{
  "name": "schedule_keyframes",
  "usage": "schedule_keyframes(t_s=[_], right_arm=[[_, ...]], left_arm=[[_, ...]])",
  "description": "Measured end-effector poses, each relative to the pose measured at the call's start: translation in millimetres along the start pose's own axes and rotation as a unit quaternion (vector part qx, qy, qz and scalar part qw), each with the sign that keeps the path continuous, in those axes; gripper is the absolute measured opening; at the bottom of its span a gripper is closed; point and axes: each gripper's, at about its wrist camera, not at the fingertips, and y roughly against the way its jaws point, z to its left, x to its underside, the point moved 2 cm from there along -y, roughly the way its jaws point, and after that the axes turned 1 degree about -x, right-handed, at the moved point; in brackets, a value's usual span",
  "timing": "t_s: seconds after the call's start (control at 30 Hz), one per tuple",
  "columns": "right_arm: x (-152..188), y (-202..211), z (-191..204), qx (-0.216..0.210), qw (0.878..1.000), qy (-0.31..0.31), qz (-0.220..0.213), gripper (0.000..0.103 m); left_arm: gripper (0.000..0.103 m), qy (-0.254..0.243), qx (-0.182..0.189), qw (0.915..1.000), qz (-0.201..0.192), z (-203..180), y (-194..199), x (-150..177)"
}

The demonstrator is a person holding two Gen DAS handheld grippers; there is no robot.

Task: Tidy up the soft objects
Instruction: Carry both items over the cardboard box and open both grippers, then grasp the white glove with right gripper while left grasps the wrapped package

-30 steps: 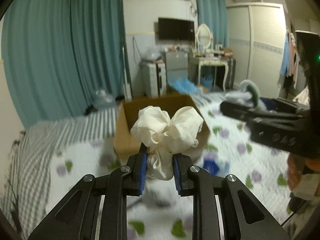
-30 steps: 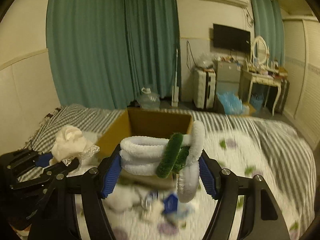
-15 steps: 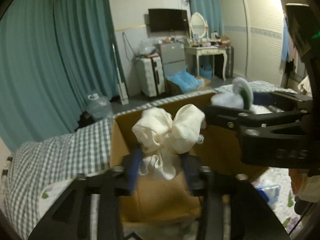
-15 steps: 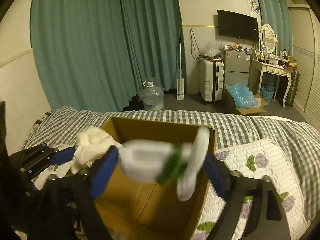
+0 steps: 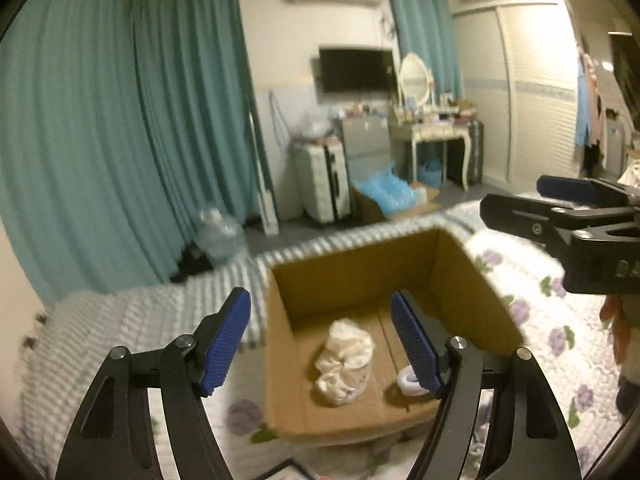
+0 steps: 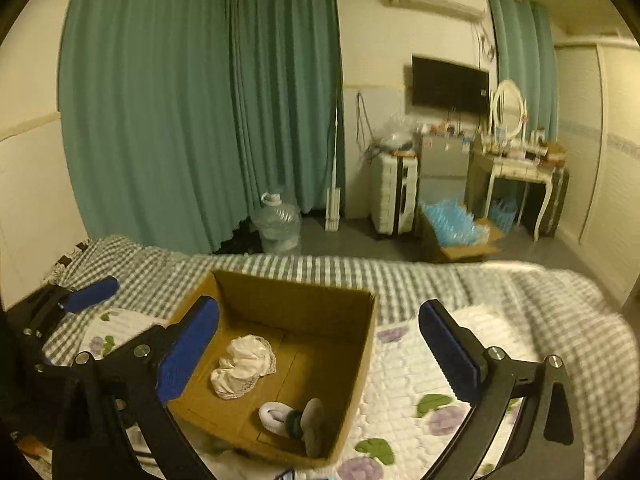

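A bed [image 6: 520, 300] fills the lower part of both views, covered by a grey-and-white checked blanket [image 6: 320, 270] toward its far edge and a white quilt with purple flowers [image 6: 404, 372] nearer the cameras. On the quilt, close to where it meets the checked blanket, stands an open cardboard box [image 5: 356, 264] [image 6: 362, 364]. Both soft things lie on the box's floor. A cream, lace-edged fabric bow [image 5: 344, 360] [image 6: 242, 364] sits crumpled about the middle, toward the box's left wall in the right wrist view. A white fluffy loop bundle with a green band [image 6: 294, 420] rests in the near right corner of the box, apart from the bow; in the left wrist view only a white bit of it [image 5: 408, 380] shows behind the gripper's right finger. The left gripper [image 5: 320, 340] hangs over the near edge of the box, its jaws having just swung apart and now standing wide with nothing between the blue pads. The right gripper [image 6: 318, 356] hangs above the box as well, its jaws likewise just spread to full width and empty; it juts in from the right edge of the left wrist view [image 5: 560, 208].
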Motion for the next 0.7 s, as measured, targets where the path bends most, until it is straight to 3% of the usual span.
schedule_keyframes(t_s=[0.2, 0.33, 0.4, 0.5, 0.63, 0.7], right_arm=[[-13, 78, 35, 0.004, 0.999, 0.024, -0.023, 0.102], [3, 111, 60, -0.004, 0.999, 0.034, -0.017, 0.102], [24, 118, 75, -0.014, 0.999, 0.038, -0.007, 0.102], [59, 111, 94, -0.025, 0.998, 0.047, 0.023, 0.102], [106, 78, 109, -0.041, 0.995, 0.053, 0.069, 0.102], [128, 55, 115, -0.048, 0.993, 0.057, 0.094, 0.102]], left_arm=[[0.074, -0.021, -0.023, 0.9972, -0.068, 6, 92, -17], [0.074, -0.014, -0.022, 0.9972, -0.070, 22, 138, -14], [0.074, 0.004, -0.005, 0.9981, -0.061, 32, 157, -5], [0.074, 0.027, -0.017, 0.9989, -0.034, 48, 164, 16], [0.074, 0.062, 0.007, 0.9978, 0.023, 63, 142, 56], [0.074, 0.062, -0.010, 0.9972, 0.039, 65, 128, 75]])
